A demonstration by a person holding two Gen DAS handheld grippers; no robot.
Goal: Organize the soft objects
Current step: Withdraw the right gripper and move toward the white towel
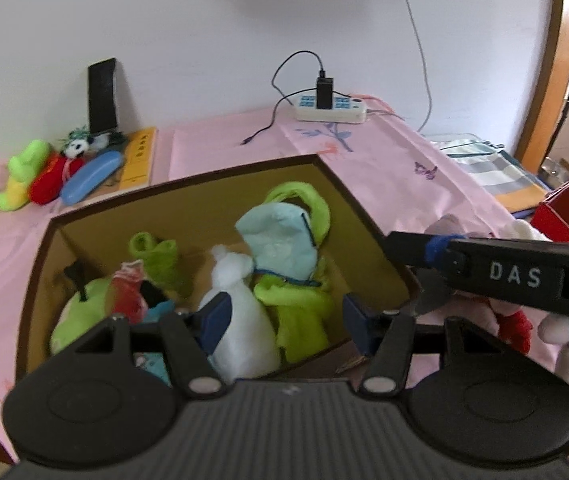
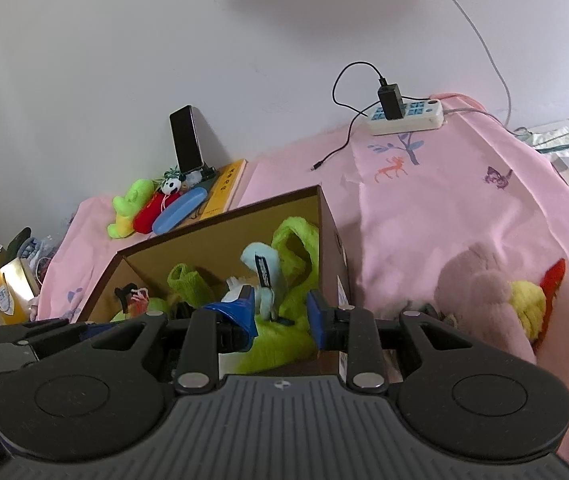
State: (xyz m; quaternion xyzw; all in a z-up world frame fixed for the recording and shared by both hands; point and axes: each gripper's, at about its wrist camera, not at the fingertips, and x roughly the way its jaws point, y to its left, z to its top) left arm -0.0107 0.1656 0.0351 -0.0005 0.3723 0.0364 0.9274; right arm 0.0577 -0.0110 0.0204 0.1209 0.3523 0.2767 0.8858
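Only legible txt: "DAS", white caps on a black label on the side of the right gripper (image 1: 398, 245), seen in left wrist view. Yellow book (image 1: 139, 159) has dark characters on its cover, too small to read.

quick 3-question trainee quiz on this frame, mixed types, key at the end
1. True or false: the cardboard box already holds soft toys.
2. What is plugged into the power strip? A) black charger B) lamp C) nothing
3. Fill in: both the left gripper and the right gripper are ___ and hold nothing.

Key: 1 true, the white plush and green plush lie inside; 2 A, the black charger; 3 open.
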